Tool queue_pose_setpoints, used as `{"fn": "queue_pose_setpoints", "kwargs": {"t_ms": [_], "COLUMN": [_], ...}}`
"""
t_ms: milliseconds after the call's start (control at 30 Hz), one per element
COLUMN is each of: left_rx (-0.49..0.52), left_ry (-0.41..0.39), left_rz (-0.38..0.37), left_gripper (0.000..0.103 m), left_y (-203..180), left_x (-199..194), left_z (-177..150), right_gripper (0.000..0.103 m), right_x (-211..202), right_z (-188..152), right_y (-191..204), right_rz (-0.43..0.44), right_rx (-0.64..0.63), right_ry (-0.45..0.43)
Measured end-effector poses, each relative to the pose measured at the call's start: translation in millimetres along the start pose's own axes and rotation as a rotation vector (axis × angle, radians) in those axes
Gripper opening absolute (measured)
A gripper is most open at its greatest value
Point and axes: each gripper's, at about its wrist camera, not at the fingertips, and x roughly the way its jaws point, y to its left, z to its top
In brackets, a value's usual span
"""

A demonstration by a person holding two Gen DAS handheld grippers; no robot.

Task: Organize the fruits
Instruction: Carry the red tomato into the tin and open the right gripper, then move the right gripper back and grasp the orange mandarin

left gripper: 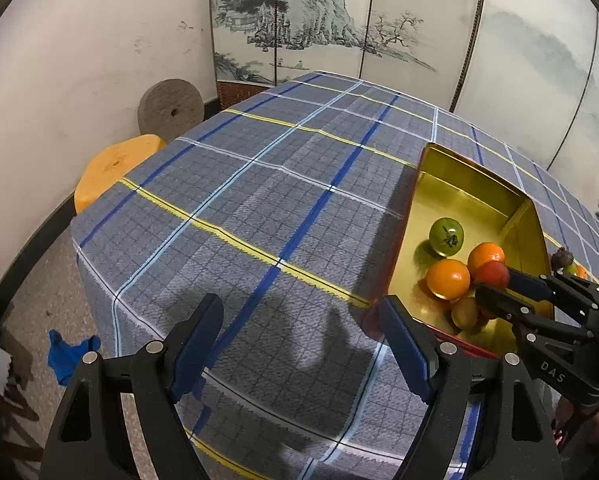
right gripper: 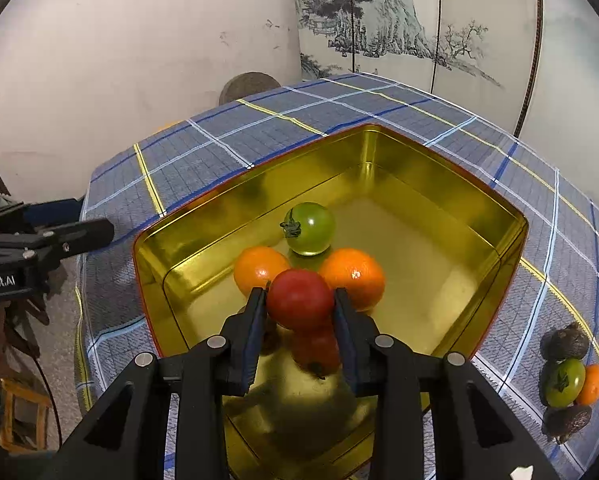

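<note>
A gold tin (right gripper: pixel 439 152) stands on the plaid tablecloth. In it lie a green tomato (right gripper: pixel 310 228) and two oranges (right gripper: pixel 259 268) (right gripper: pixel 353 276). My right gripper (right gripper: pixel 299 294) is shut on a red tomato (right gripper: pixel 299 304), held just above the tin's floor in front of the oranges. Another red fruit (right gripper: pixel 317 350) lies below it. In the left wrist view the tin (left gripper: pixel 475 168) sits at the right, with the right gripper (left gripper: pixel 499 285) reaching in. My left gripper (left gripper: pixel 302 304) hangs open over bare cloth left of the tin, with nothing between its fingers.
On the cloth right of the tin lie a green tomato (right gripper: pixel 565 382), an orange (right gripper: pixel 593 384) and dark brown fruits (right gripper: pixel 567 342). An orange stool (left gripper: pixel 115 168) and a round millstone (left gripper: pixel 170 108) stand beyond the table's left edge. A painted screen backs the table.
</note>
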Motion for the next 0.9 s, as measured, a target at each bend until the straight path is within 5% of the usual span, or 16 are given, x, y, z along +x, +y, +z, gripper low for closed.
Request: {"fn": "queue_pose_setpoints", "kwargs": {"t_ms": [600, 900], "left_rx": [0.050, 0.131], "left_ry": [-0.008, -0.019], "left_rz": [-0.048, -0.114], "left_gripper": [0.081, 0.081], "left_y": [-29.7, -71.9], "left_x": [-3.9, -10.5], "left_z": [2.6, 3.5], "right_gripper": [0.035, 0.036], "right_x": [-27.8, -69.1], "right_z": [-4.4, -31.1], "right_y": [-5.8, -38.4], "right_rz": [0.021, -0.043], "right_rx": [0.034, 0.119], "right_ry": [-0.057, -0.097]}}
